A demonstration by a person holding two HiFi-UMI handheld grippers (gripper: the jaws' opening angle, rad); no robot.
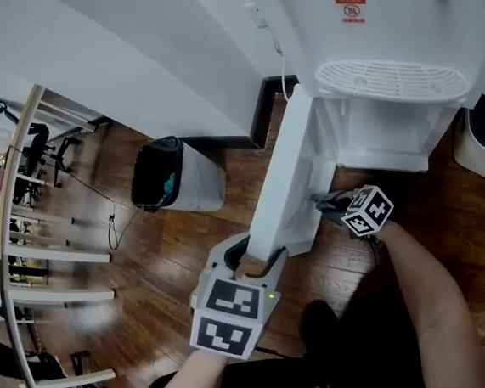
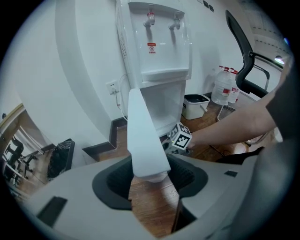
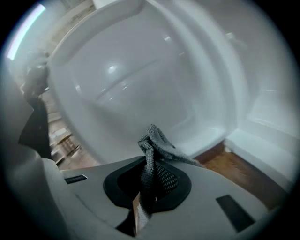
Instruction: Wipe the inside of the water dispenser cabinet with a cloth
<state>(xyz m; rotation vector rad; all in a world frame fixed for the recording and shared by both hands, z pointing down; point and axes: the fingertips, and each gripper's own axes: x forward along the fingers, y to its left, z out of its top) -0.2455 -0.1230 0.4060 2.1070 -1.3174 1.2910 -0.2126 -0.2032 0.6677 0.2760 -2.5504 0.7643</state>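
The white water dispenser (image 1: 379,14) stands against the wall with its lower cabinet (image 1: 382,133) open. Its white door (image 1: 284,185) swings out toward me. My left gripper (image 1: 253,260) straddles the door's (image 2: 143,136) free edge; the jaws stand open with a gap on each side in the left gripper view (image 2: 150,180). My right gripper (image 1: 329,202) is low by the door's inner face, shut on a grey mesh cloth (image 3: 154,145). The cloth (image 1: 333,199) sticks out of the jaws (image 3: 147,187) toward a moulded white inner surface (image 3: 140,79).
A bin with a black liner (image 1: 172,174) stands left of the door on the wooden floor (image 1: 188,254). A white container (image 1: 481,144) sits right of the dispenser. Water bottles (image 2: 225,86) and an office chair (image 2: 248,56) stand further right. A cable (image 1: 279,57) hangs down the wall.
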